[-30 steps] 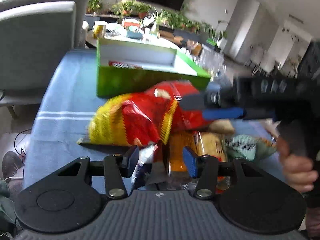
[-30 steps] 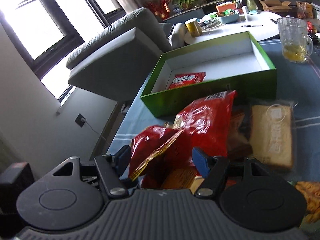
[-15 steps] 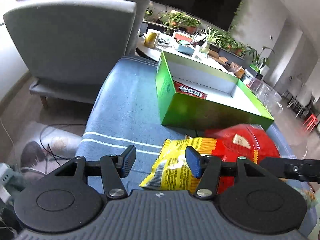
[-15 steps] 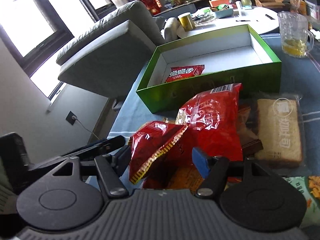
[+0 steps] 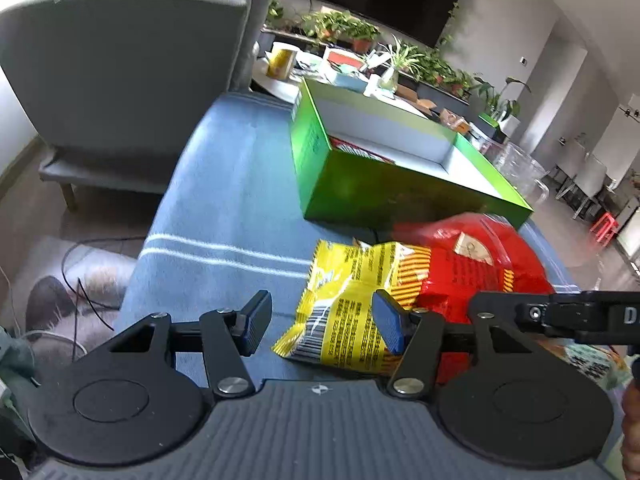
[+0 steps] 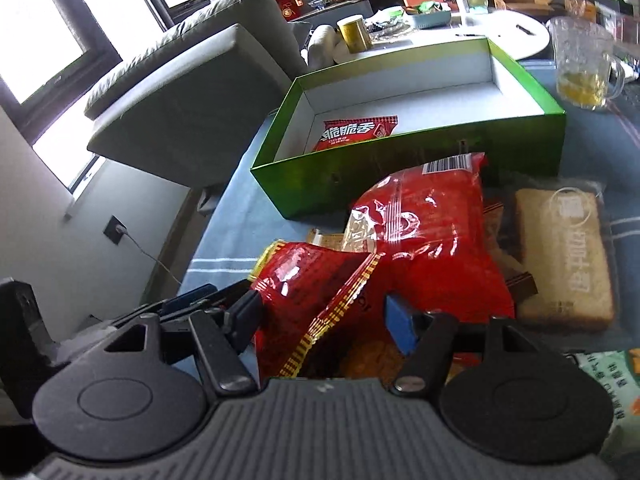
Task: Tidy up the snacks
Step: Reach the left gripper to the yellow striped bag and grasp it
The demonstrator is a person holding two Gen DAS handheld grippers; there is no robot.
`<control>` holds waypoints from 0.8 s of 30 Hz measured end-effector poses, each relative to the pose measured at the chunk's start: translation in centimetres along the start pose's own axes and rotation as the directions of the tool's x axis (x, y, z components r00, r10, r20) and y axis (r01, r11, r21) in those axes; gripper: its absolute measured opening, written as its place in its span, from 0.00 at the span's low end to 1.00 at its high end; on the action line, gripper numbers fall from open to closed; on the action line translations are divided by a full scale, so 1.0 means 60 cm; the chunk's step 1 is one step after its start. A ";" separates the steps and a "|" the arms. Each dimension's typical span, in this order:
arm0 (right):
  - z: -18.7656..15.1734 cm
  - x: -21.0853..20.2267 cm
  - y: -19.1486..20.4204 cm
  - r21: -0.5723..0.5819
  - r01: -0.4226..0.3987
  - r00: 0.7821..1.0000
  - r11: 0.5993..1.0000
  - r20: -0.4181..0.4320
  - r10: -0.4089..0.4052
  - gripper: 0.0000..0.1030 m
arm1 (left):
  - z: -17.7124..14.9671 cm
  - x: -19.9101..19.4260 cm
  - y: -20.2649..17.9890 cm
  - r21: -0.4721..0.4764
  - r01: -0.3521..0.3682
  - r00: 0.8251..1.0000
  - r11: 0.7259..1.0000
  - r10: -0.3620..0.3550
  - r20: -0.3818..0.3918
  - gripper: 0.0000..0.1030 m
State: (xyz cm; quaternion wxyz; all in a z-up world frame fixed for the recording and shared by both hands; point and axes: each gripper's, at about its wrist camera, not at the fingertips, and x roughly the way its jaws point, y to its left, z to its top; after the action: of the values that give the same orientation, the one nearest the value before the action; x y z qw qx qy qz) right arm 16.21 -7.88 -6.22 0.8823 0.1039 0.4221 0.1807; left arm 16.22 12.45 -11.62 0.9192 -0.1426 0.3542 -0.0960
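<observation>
While left gripper point(image 5: 318, 322) opens empty, yellow-red bag point(image 5: 360, 300) lies under right fingertip.

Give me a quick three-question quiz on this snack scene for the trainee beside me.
1. True or false: the green box is empty.
2. Which drink vessel stands right of the box in the right wrist view: A) glass mug, B) bottle, C) bowl?
3. What colour is the end of the snack bag nearest the left tool?

Key: 1 false, it holds a red packet; 2 A; 3 yellow.
</observation>
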 end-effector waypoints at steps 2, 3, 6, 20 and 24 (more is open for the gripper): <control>-0.003 -0.005 -0.001 -0.017 0.013 1.000 1.000 0.005 -0.013 0.66 | -0.006 -0.006 0.000 -0.004 0.021 1.000 1.000 -0.021 -0.007 0.51; -0.005 -0.008 -0.001 -0.027 0.019 1.000 0.999 0.008 -0.019 0.66 | -0.010 -0.008 0.000 -0.007 0.032 0.999 0.999 -0.032 -0.011 0.52; -0.012 -0.010 -0.003 -0.051 0.036 0.999 0.998 0.016 -0.035 0.66 | -0.016 -0.011 -0.001 -0.012 0.055 0.998 0.998 -0.055 -0.027 0.52; -0.015 -0.018 -0.014 -0.034 0.044 0.999 0.998 0.018 -0.043 0.66 | -0.006 -0.024 0.021 -0.083 0.068 0.998 0.994 -0.067 0.021 0.55; -0.017 -0.007 -0.019 -0.030 0.037 0.999 0.999 0.004 -0.037 0.66 | -0.009 -0.012 0.008 -0.062 0.097 0.995 0.993 -0.098 -0.005 0.56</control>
State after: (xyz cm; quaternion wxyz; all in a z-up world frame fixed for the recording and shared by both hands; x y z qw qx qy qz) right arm 15.43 -9.07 -6.93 0.8876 0.0833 0.4196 0.1704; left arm 15.33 13.00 -11.72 0.9072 -0.1878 0.3532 -0.1303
